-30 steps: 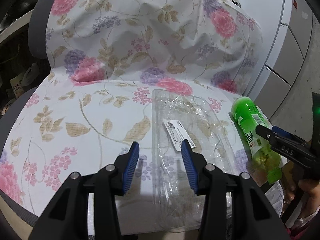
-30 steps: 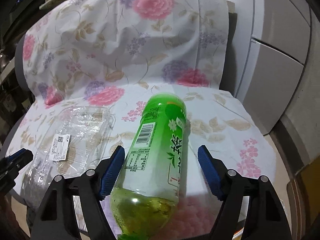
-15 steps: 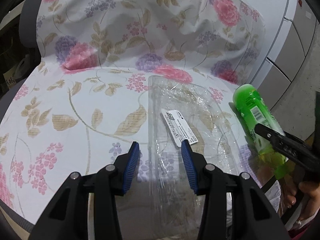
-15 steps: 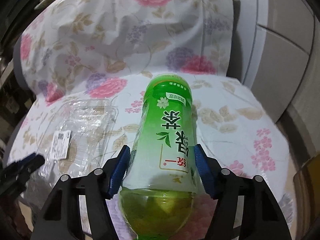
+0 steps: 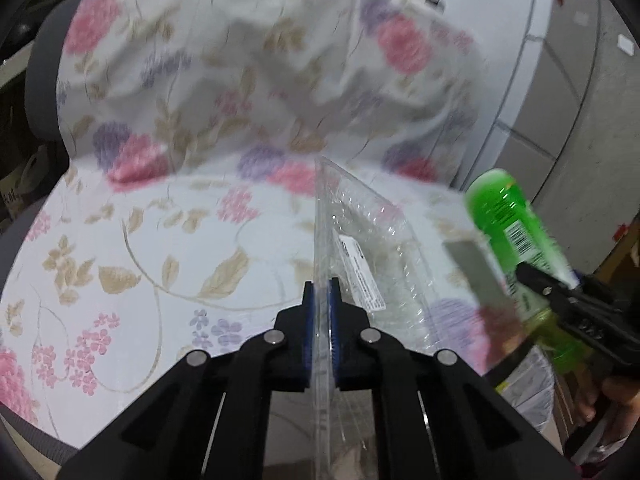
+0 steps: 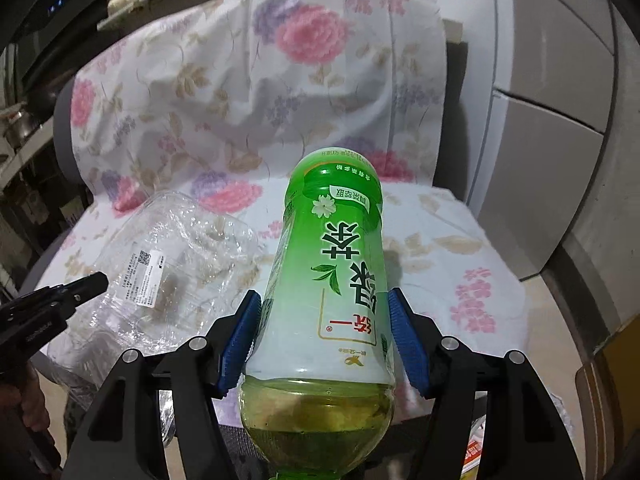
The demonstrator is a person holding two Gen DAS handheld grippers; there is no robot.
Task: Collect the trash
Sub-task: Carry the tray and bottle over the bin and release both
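Note:
A clear plastic clamshell tray (image 5: 368, 248) with a white label rests on the flowered chair seat. My left gripper (image 5: 320, 304) is shut on its near edge and tilts it up on its side. It also shows in the right wrist view (image 6: 172, 264), with the left gripper (image 6: 86, 284) at its near edge. My right gripper (image 6: 324, 324) is shut on a green tea bottle (image 6: 332, 280), base pointing away, some liquid pooled at the near end. The bottle (image 5: 508, 224) and right gripper (image 5: 560, 296) show at the right in the left wrist view.
A chair draped in a white flowered cloth (image 5: 160, 240) fills both views, its backrest (image 6: 260, 92) rising behind. Grey cabinets (image 6: 560, 120) stand to the right. Shelves with clutter (image 6: 24, 128) are to the left. A box edge (image 6: 624, 344) lies low right.
My left gripper has closed on the tray's edge and tipped it up. My right gripper has closed on the bottle and lifted it off the seat.

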